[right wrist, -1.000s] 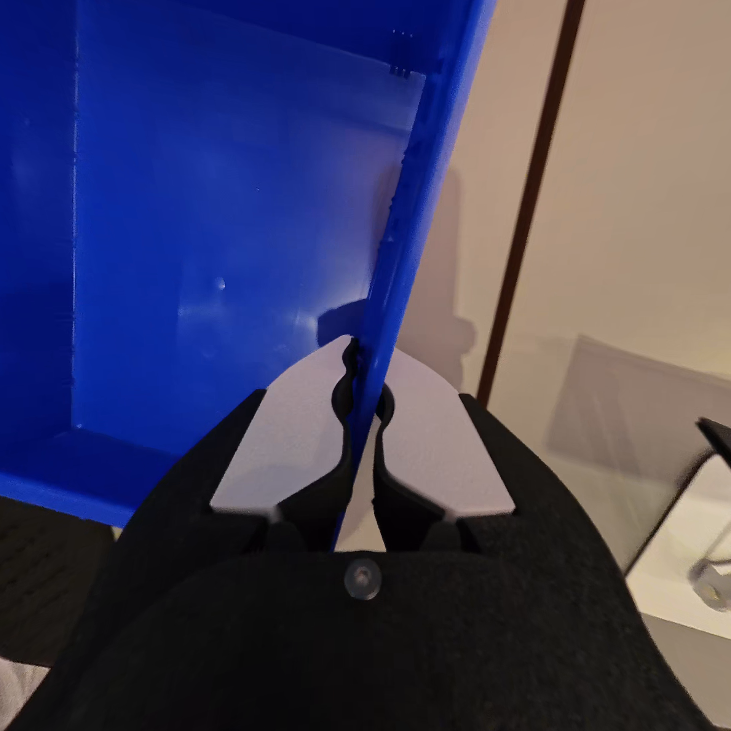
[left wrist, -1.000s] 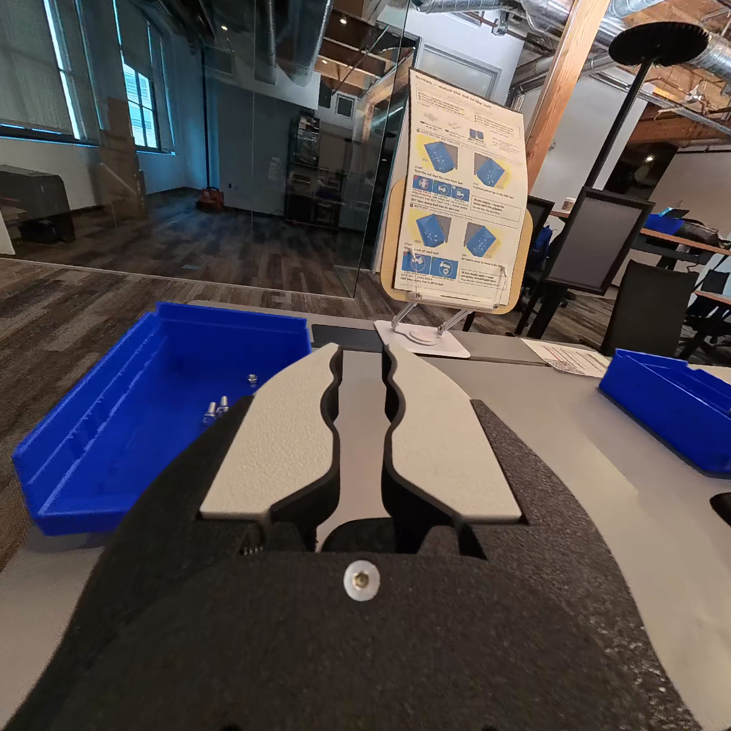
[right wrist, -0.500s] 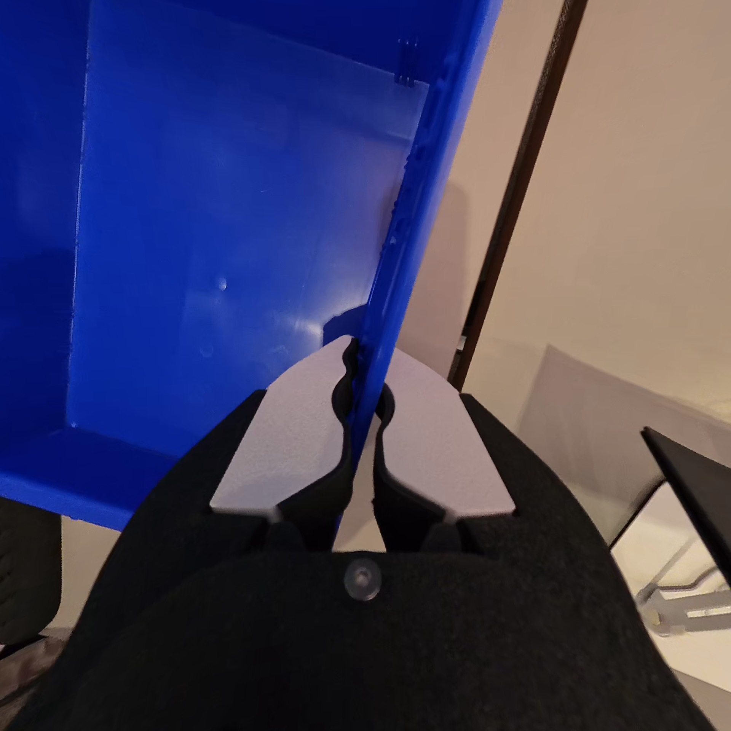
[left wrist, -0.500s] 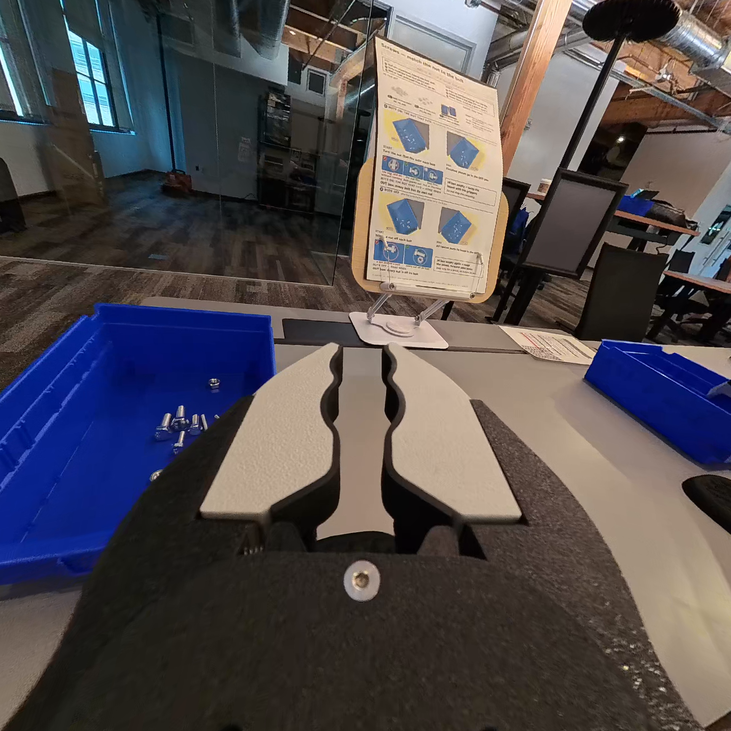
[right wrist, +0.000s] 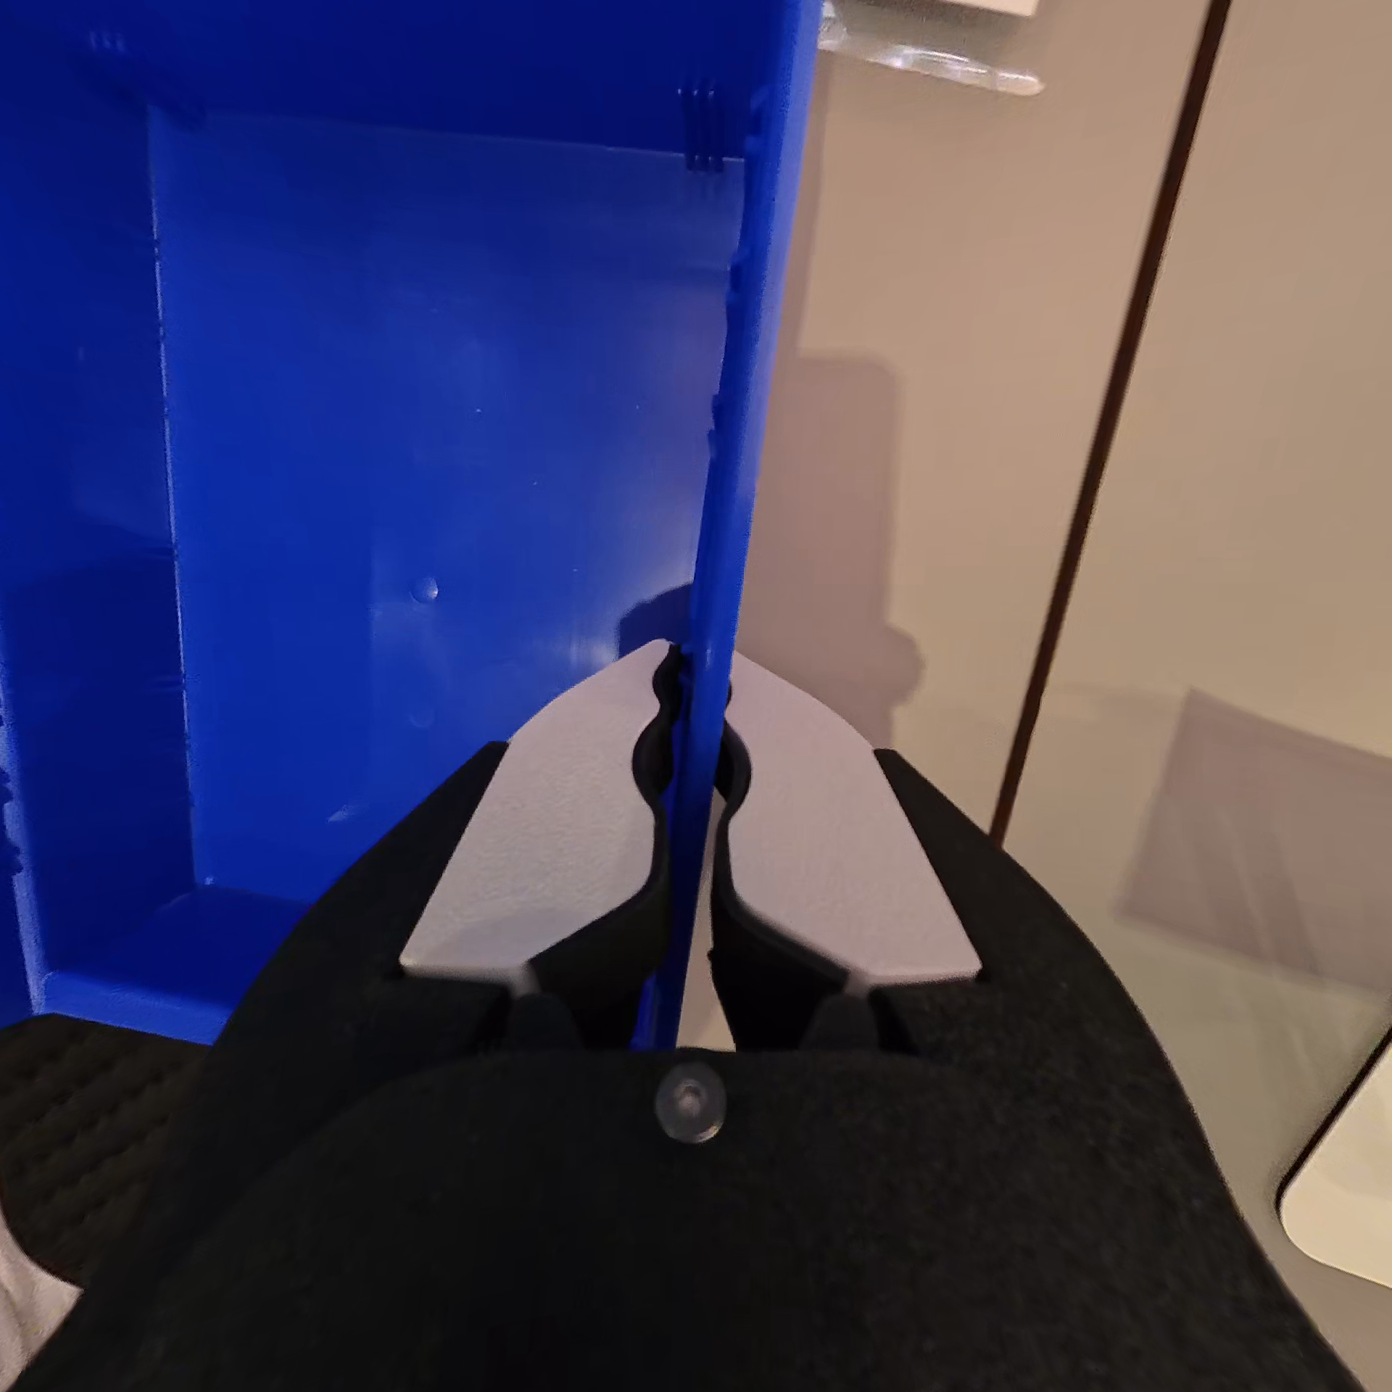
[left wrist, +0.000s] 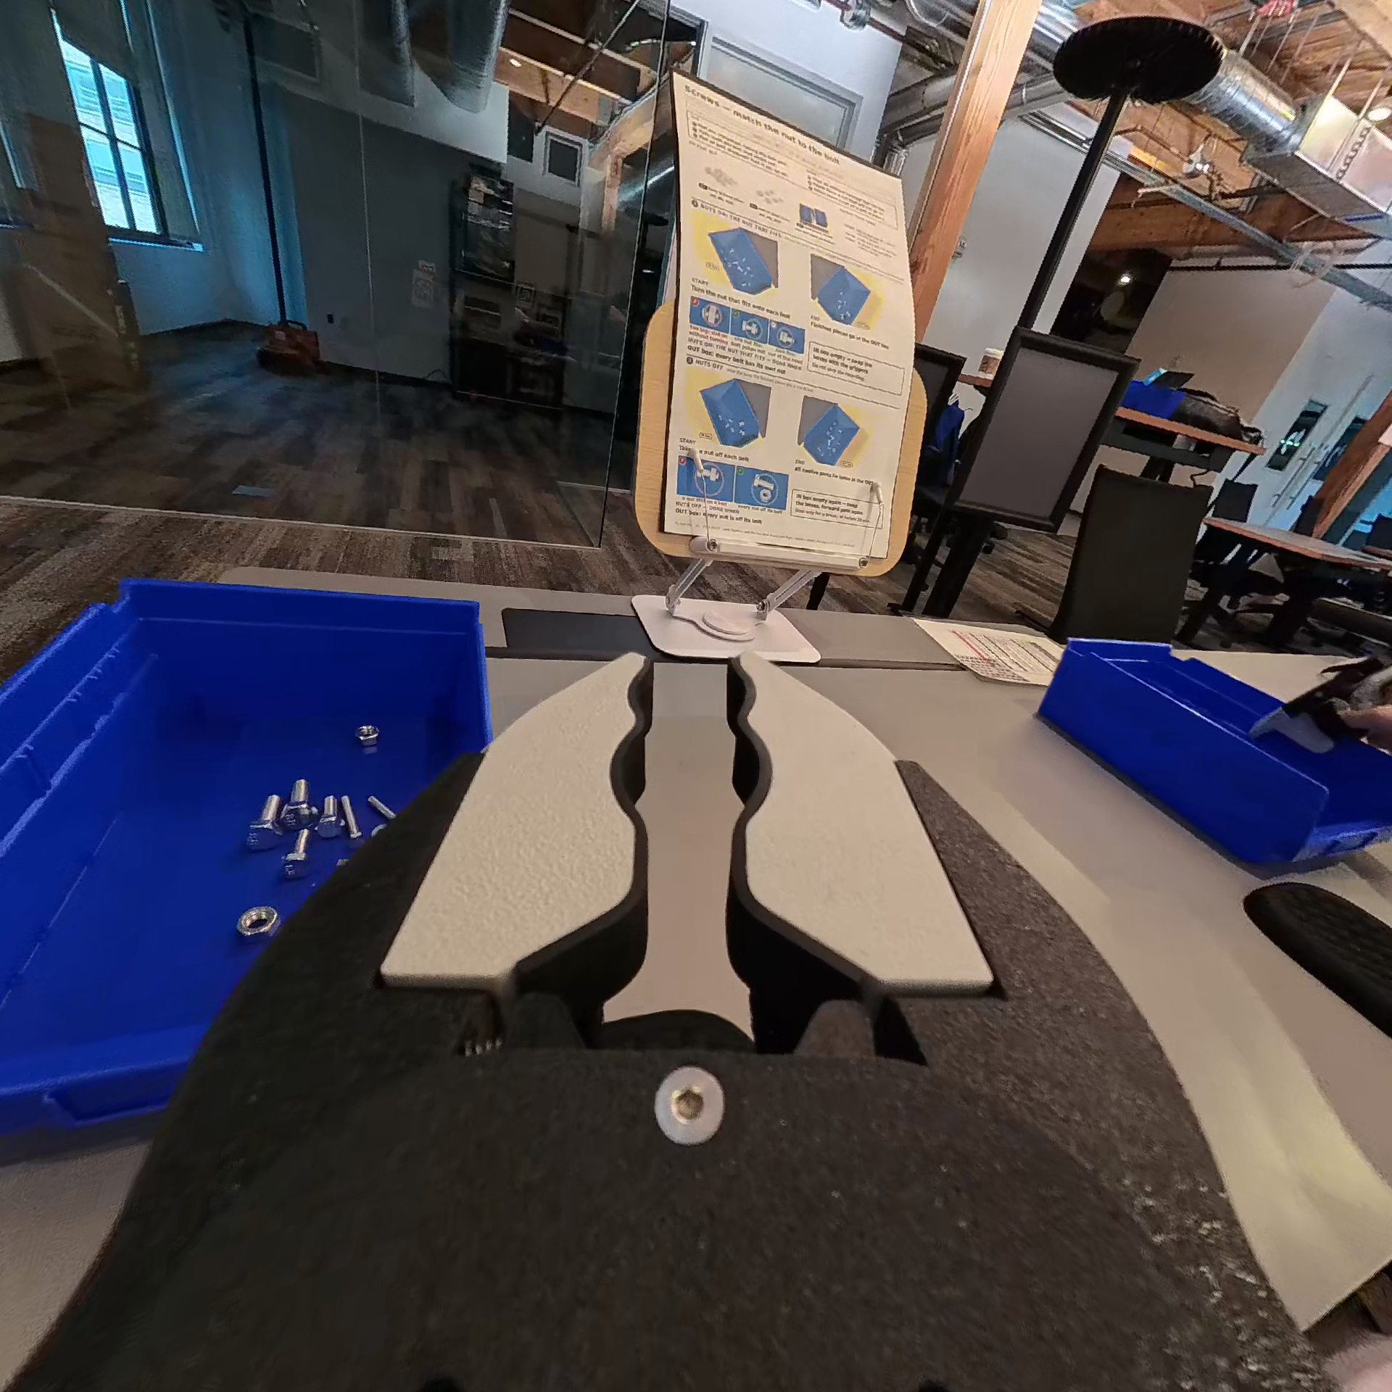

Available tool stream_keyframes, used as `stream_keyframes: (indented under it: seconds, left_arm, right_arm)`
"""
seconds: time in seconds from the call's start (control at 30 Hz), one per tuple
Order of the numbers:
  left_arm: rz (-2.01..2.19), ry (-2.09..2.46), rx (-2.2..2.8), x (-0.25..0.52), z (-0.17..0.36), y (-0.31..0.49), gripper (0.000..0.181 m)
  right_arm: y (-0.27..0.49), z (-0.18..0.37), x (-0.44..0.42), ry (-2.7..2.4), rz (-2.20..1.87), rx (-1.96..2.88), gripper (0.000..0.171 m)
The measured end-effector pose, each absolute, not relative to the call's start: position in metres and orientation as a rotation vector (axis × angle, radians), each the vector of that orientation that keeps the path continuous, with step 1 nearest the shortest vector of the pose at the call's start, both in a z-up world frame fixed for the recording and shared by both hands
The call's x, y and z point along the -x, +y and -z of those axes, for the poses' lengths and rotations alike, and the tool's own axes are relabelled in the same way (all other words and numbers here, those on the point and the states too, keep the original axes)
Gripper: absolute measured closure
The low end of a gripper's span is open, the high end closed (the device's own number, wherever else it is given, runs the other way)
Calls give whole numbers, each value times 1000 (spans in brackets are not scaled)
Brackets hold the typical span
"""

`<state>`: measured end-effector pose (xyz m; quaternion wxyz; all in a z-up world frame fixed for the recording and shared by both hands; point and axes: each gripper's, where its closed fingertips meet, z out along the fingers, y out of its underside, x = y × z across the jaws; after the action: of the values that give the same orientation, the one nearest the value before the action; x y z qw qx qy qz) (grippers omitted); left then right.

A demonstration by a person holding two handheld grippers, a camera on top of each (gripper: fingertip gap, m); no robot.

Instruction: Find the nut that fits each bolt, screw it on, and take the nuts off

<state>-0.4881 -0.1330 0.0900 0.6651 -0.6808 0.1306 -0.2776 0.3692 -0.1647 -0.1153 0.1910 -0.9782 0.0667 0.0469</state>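
Note:
A blue bin [left wrist: 301,602] at the left holds several silver bolts [left wrist: 301,817] and two loose nuts [left wrist: 367,734] [left wrist: 256,920]; my gripper body hides part of it. My left gripper [left wrist: 689,667] is open and empty over the grey table [left wrist: 941,753], just right of that bin. My right gripper [right wrist: 697,655] is shut on the side wall of a second blue bin [right wrist: 452,414], whose inside is bare. That bin [left wrist: 1175,761] also shows at the right of the left wrist view, with the right gripper [left wrist: 1311,723] on its wall.
An instruction sheet on a wooden stand [left wrist: 783,339] stands at the table's far middle, with a printed paper [left wrist: 994,651] to its right. A black pad [left wrist: 1333,941] lies near the right bin. A dark seam [right wrist: 1092,452] runs along the table. The left gripper's tips are roughly 90 cm from the right gripper's. Between my right fingertips and the dark seam [right wrist: 1092,452] there is roughly 15 cm.
The left view has shifted so more of the left bin and its bolts show. The right gripper stays clamped on the bin wall while the bin moves over the table.

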Motion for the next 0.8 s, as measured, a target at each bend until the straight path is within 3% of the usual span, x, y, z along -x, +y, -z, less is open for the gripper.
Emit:
stream_keyframes:
  seconds: [0.57,0.7,0.8]
  left_arm:
    - [609,268,1593,504,-73,-132,161]
    - [602,266,1605,505,-70,-131,159]
    - [565,260,1642,507,-64,-126,157]
  right_arm:
    - [-155,107,-343,265,-165,2676,160]
    - [-147,64,-351,216,6,2501,146]
    - [-139,-5,-340,107,212,2253,146]
